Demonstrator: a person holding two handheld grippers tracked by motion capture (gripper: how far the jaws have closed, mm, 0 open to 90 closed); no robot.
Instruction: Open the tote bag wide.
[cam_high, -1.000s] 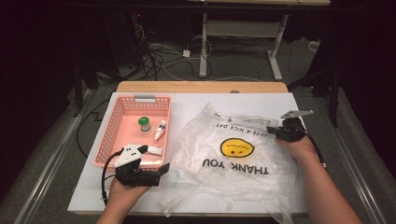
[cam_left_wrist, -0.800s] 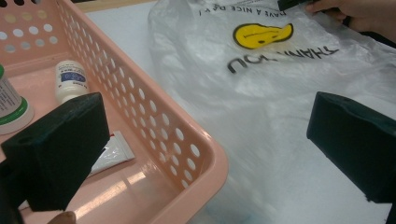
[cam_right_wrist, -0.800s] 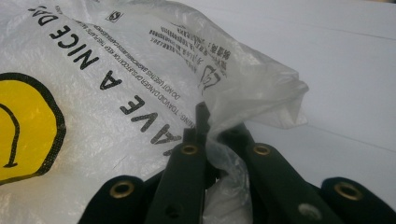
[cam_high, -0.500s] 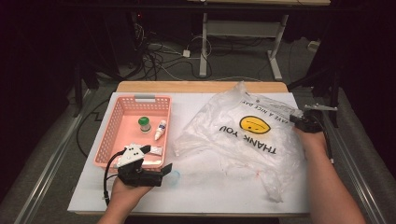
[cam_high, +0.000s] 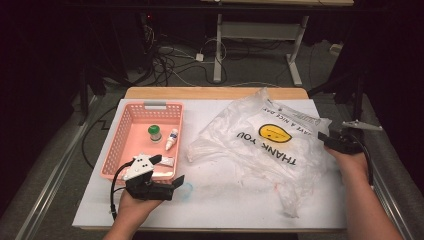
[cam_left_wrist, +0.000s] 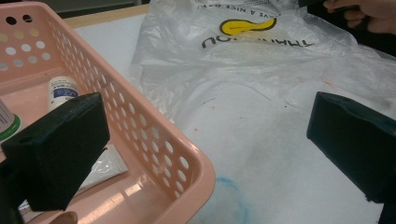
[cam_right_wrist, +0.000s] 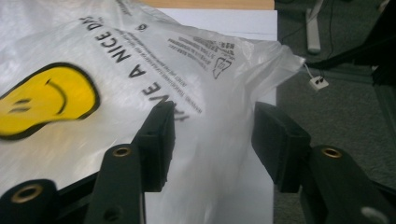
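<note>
**Both grippers spread, bag lying loose on the table**

The right gripper sits at the table's right edge, forearm reaching straight in from below. Its jaws are spread, with the edge of the crinkly clear plastic bag with a yellow smiley face lying between them, not pinched. The left gripper is low at the front, just beside the pink perforated plastic basket, jaws wide apart, one hovering over the basket's near corner, gripping nothing.
</note>
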